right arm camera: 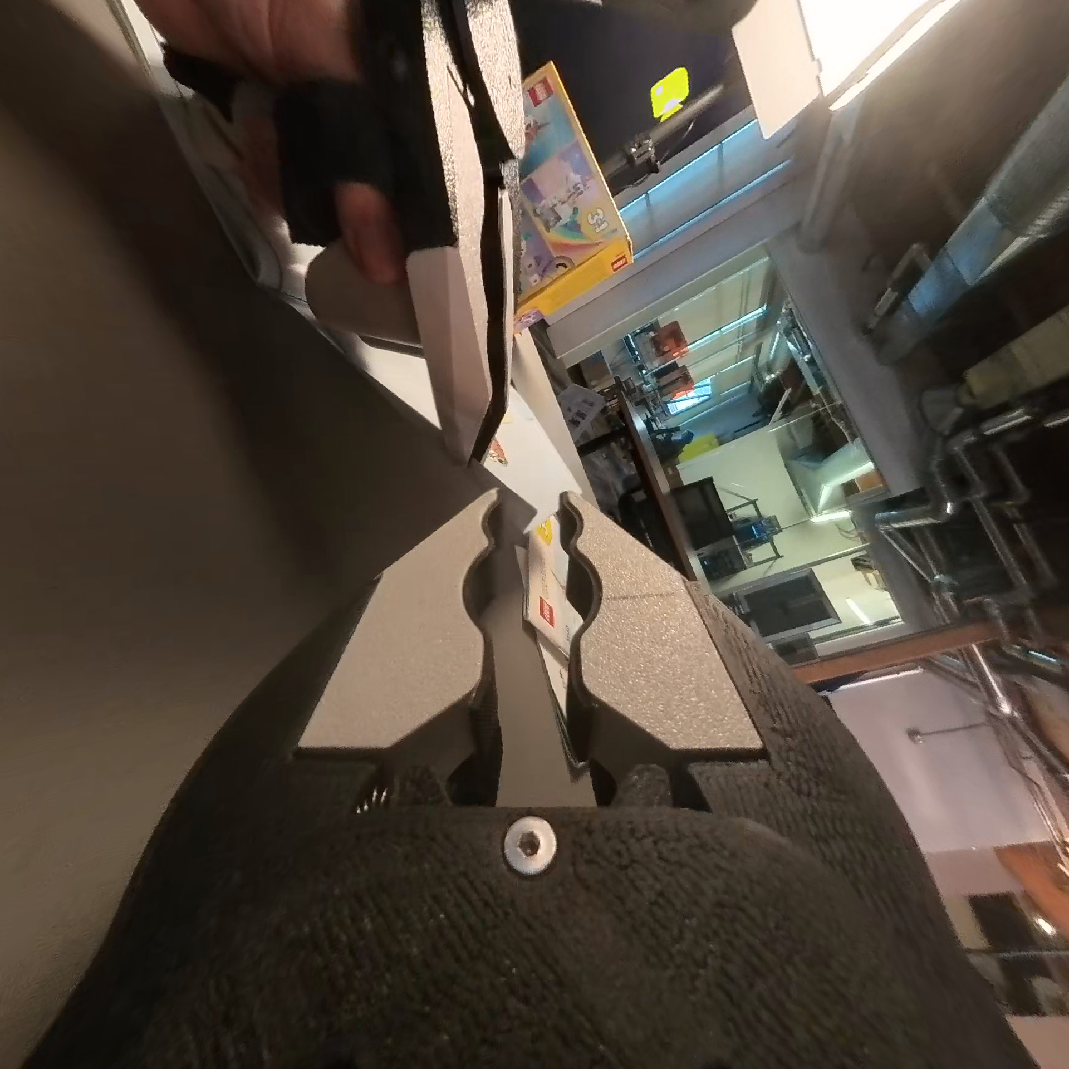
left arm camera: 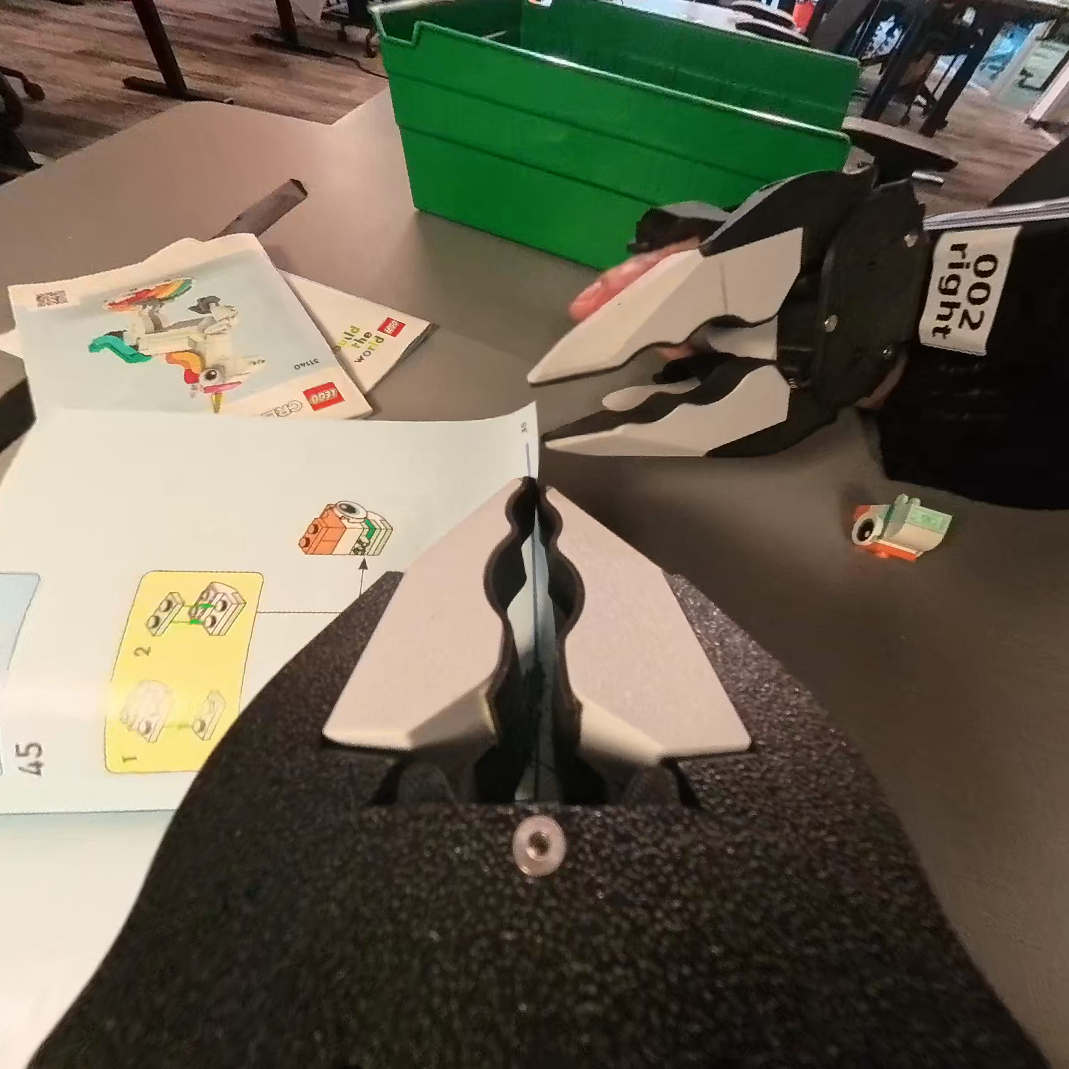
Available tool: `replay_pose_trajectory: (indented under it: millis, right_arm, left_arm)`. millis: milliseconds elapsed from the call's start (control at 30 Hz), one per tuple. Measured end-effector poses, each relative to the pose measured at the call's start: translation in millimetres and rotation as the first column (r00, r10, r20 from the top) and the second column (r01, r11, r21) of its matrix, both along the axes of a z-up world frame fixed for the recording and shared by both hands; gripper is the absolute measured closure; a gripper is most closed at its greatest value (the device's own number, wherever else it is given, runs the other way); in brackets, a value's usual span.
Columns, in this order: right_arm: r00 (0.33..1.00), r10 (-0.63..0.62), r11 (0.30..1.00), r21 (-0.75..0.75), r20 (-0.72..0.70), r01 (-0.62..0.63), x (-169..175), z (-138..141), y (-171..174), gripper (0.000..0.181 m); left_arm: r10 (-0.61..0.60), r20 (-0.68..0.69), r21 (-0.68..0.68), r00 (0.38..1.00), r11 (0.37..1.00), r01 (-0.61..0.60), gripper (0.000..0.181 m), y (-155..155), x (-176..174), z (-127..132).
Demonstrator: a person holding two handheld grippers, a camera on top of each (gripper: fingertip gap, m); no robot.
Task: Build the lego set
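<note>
My left gripper [left arm camera: 535,485] is shut on the right edge of the open instruction page [left arm camera: 260,520], which shows building steps. It also shows in the right wrist view [right arm camera: 465,454], held by a hand [right arm camera: 260,40], with its tips at the page's corner [right arm camera: 515,503]. My right gripper [right arm camera: 529,500] is open and empty, lying on its side low over the grey table [right arm camera: 173,405]. In the left wrist view it [left arm camera: 541,412] points left at the page's top corner. A small orange and white lego build with an eye [left arm camera: 899,529] lies on the table to the right.
Two closed booklets [left arm camera: 173,335] lie beyond the open page. A green plastic bin [left arm camera: 607,133] stands at the back of the table [left arm camera: 752,665]. A yellow lego box [right arm camera: 570,191] stands beyond the left gripper. Room furniture lies behind. The grippers are tip to tip, or close to it.
</note>
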State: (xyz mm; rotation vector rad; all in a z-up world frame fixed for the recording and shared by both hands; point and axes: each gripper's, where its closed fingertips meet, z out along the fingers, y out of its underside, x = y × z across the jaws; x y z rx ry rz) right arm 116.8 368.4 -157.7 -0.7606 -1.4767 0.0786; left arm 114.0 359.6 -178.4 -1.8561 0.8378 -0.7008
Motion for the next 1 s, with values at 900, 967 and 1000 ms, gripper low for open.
replay_pose_trajectory:
  millis: [900, 967, 1000]
  right_arm:
    - [1.0, -0.013, 0.999, -0.034, 0.024, 0.014, 1.5, -6.5, 3.8, 0.174]
    - [1.0, -0.012, 0.999, -0.033, 0.024, 0.013, 1.4, -6.5, 3.6, 0.174]
    - [1.0, -0.013, 0.999, -0.032, 0.023, 0.013, 1.4, -6.6, 3.5, 0.174]
  left_arm:
    - [0.016, 0.036, -0.003, 0.999, 1.0, -0.015, 0.181, 1.8, -3.2, 3.3]
    - [0.015, 0.038, -0.004, 0.999, 1.0, -0.015, 0.181, 1.8, -3.3, 3.4]
    - [0.015, 0.037, -0.004, 0.999, 1.0, -0.015, 0.181, 1.8, -3.1, 3.3]
